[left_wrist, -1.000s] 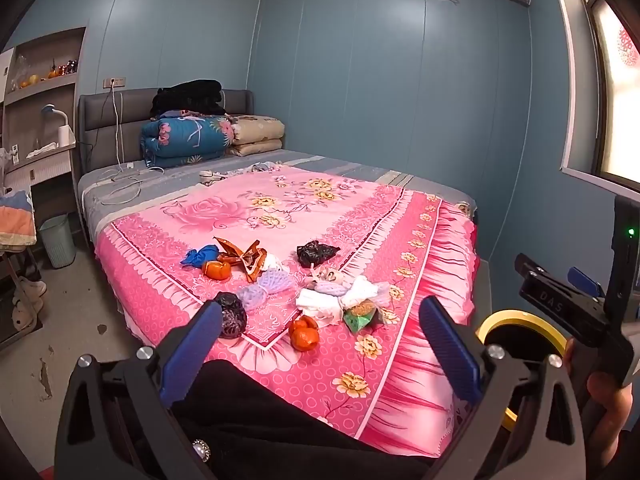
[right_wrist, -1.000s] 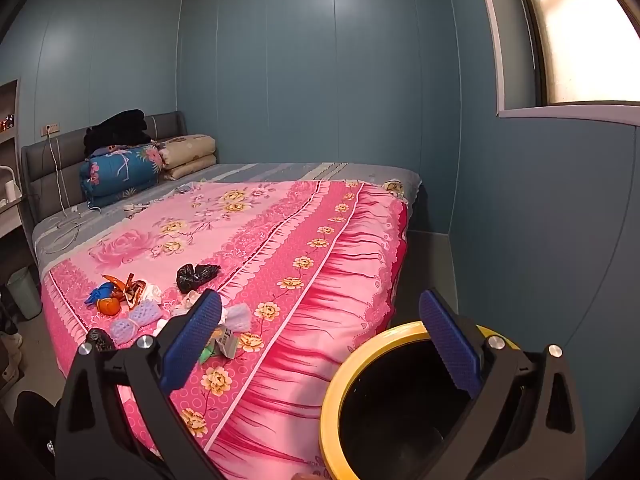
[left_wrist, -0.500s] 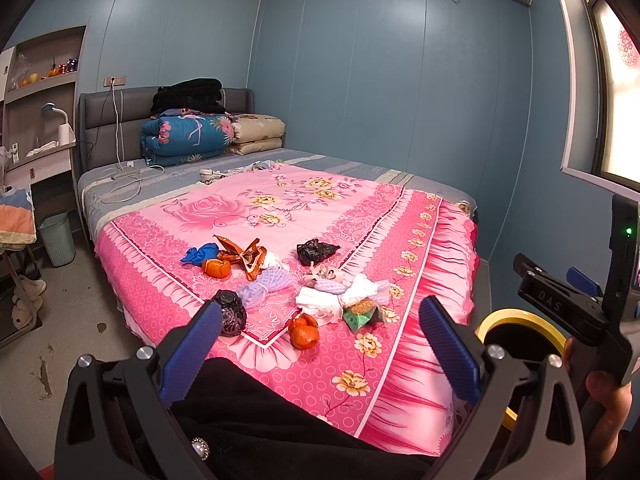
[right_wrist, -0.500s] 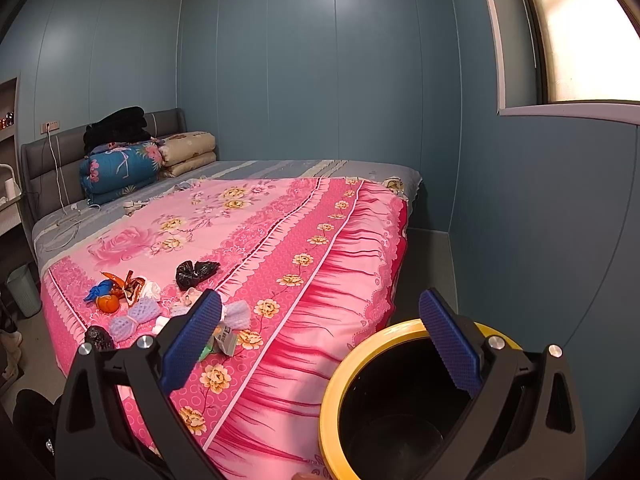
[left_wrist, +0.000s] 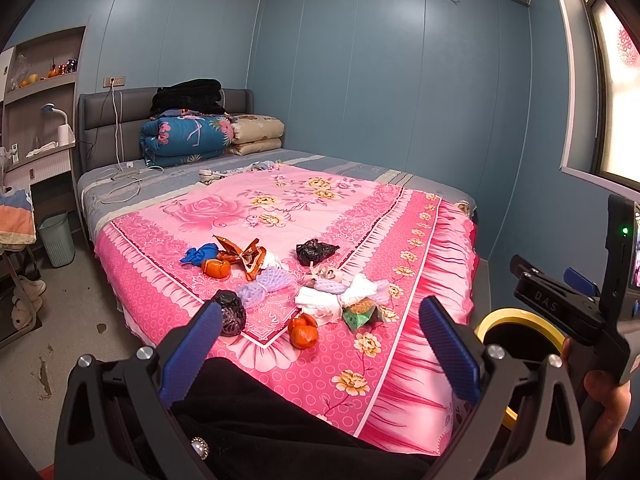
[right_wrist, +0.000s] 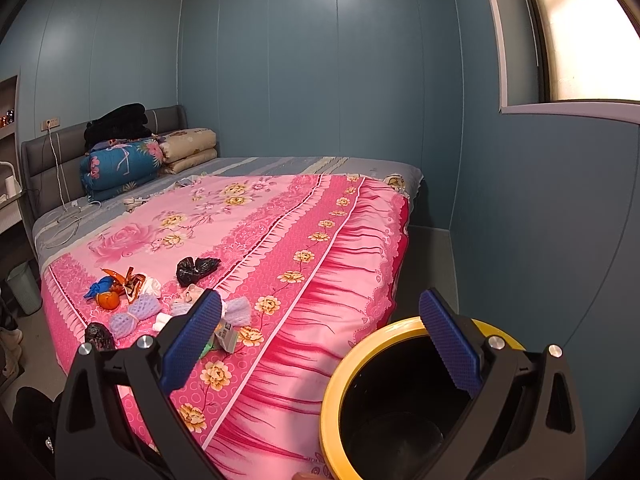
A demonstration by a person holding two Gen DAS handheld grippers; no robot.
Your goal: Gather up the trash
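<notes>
Two forward-looking views of a blue-walled bedroom, each framed by a hand-held gripper with blue finger pads. The left gripper [left_wrist: 320, 344] has its fingers spread wide with nothing between them; the right gripper [right_wrist: 320, 340] is likewise spread wide and holds nothing.

The trash lies clustered on the pink floral bedspread [left_wrist: 304, 208], near the foot corner of the bed. The left view shows it most fully: a blue wrapper [left_wrist: 200, 255], an orange foil wrapper [left_wrist: 244, 254], a black bag [left_wrist: 314, 251], a lilac foam net [left_wrist: 265, 285], white tissues [left_wrist: 320, 303], a dark crumpled bag [left_wrist: 230, 314] close to the bedspread's edge, and two peeled-looking oranges [left_wrist: 303, 330] [left_wrist: 216, 268]. In the right view the left finger hides part of this cluster.

Only the right view looks down into the yellow-rimmed bin [right_wrist: 332, 392], black inside, standing on the floor just beside the hanging pink frill. In the left view just a slice of its rim [left_wrist: 516, 316] shows, behind the other gripper and the hand holding it [left_wrist: 600, 400]. Only the left view shows the teal waste basket [left_wrist: 58, 238] and bare floor along the bed's left side.

Compared with a second ago, both views sit very slightly farther back; nothing on the bed has shifted.
</notes>
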